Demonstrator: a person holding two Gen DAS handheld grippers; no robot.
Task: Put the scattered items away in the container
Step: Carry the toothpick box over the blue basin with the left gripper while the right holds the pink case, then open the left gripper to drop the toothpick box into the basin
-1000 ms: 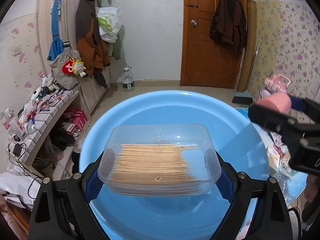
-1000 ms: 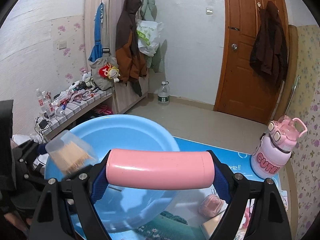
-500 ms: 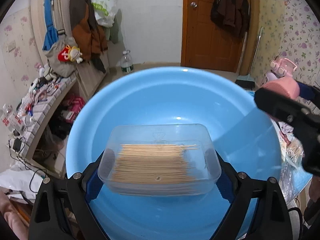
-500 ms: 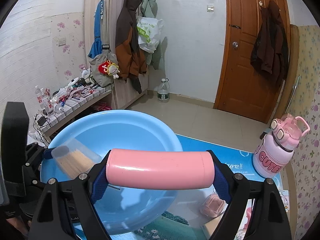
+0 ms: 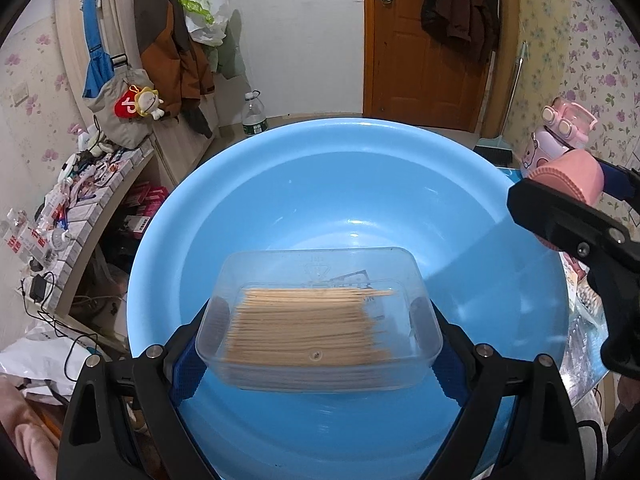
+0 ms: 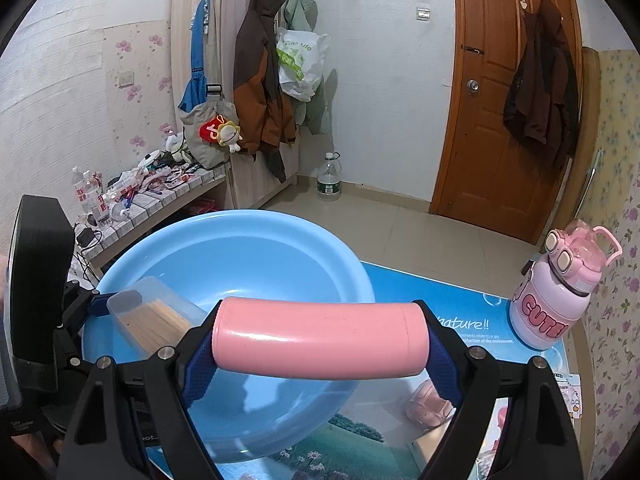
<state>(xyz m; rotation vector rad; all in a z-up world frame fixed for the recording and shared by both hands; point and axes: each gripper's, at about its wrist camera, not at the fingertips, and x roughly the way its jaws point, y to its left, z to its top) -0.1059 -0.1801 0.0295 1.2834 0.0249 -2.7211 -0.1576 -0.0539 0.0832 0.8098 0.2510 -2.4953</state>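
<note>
Now my left jaws [image 5: 318,334] clamp the clear toothpick box [image 5: 318,316] level above the blue basin [image 5: 400,184] at the worktop's left edge, ready to drop, while my right jaws [image 6: 320,338] pinch the pink tube [image 6: 320,338] crosswise beside its rim, waiting.

My left camera looks steeply down, close over the blue basin [image 5: 460,200], toward the door. My right camera sits further back at the basin's [image 6: 240,236] right edge, facing likewise; both share it.
</note>
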